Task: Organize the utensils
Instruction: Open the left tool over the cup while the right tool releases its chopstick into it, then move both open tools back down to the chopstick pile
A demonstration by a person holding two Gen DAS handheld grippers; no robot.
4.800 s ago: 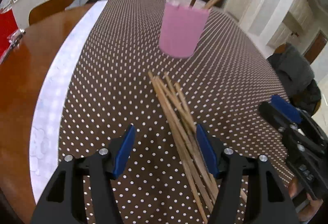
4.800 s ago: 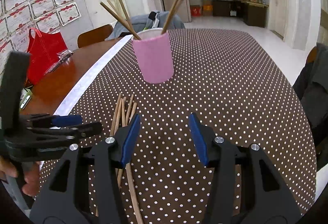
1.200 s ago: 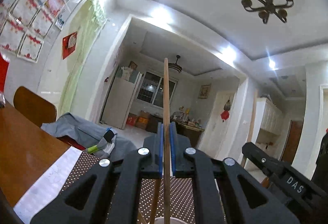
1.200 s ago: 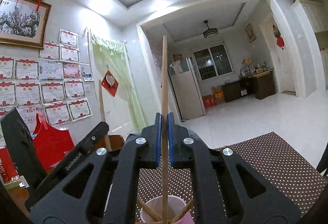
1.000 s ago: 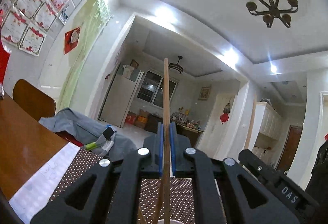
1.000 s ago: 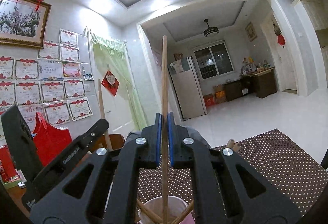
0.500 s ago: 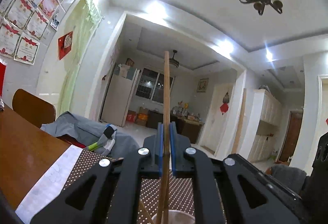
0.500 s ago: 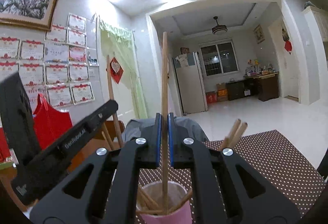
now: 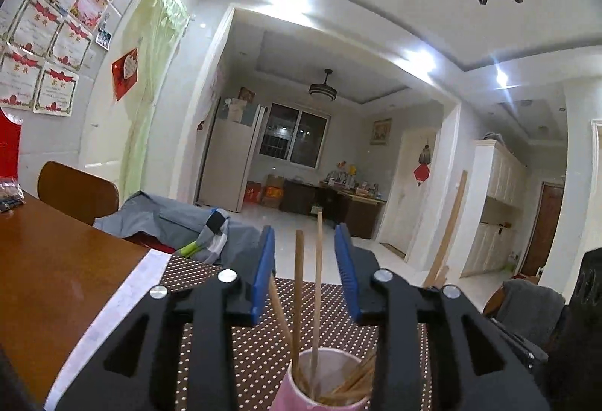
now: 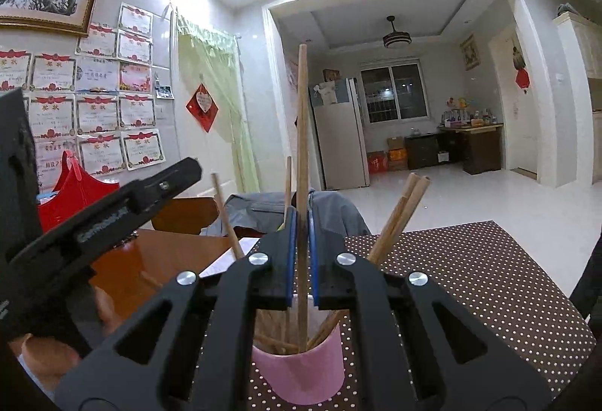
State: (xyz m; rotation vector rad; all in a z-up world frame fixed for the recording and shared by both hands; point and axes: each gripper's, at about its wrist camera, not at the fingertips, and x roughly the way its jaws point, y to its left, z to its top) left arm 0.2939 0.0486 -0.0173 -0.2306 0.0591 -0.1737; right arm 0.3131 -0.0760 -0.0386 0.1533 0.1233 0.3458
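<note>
Chopstick upright above cup rim

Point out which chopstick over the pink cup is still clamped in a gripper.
The tallest, upright chopstick, pinched between the right hand-held gripper pads. The others stand or lean loose in the pink cup; the left hand-held gripper is open.

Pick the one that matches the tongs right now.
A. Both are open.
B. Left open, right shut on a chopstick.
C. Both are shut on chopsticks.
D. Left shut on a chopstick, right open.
B: the left tongs gape around loose chopsticks standing in the pink cup, while the right tongs clamp an upright chopstick.
</note>
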